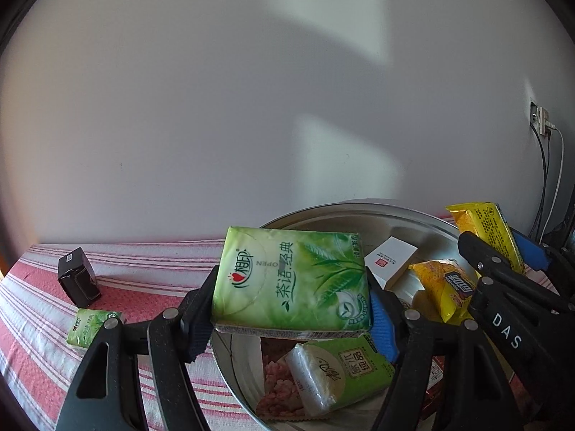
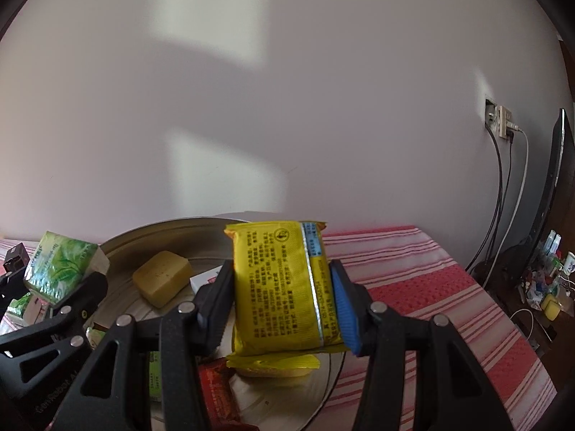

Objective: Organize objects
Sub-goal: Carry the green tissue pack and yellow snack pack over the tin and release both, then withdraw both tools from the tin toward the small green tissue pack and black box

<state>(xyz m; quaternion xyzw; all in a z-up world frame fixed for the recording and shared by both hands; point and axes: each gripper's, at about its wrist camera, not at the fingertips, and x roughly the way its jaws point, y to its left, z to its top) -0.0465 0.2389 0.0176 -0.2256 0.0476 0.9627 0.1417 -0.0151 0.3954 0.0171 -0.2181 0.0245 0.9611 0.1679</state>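
Observation:
My left gripper (image 1: 291, 309) is shut on a green tissue pack (image 1: 291, 283), held flat above the near rim of a round metal tray (image 1: 230, 359). My right gripper (image 2: 284, 305) is shut on a yellow snack packet (image 2: 284, 287), held upright over the same tray (image 2: 334, 370). In the left wrist view the right gripper (image 1: 503, 251) and its yellow packet (image 1: 485, 233) show at the right. The right wrist view shows the left gripper's tissue pack (image 2: 61, 265) at the left. The tray holds a white box (image 1: 391, 262), a yellow snack bag (image 1: 442, 287), another green tissue pack (image 1: 337, 370), a yellow block (image 2: 161, 280) and a red packet (image 2: 215, 391).
A red-and-white striped cloth (image 1: 43, 323) covers the table. On it, left of the tray, lie a small green tissue pack (image 1: 90, 327) and a black box (image 1: 77, 276). A white wall stands behind, with a socket and cables (image 2: 499, 122). A dark screen (image 2: 553, 186) and clutter sit at the right.

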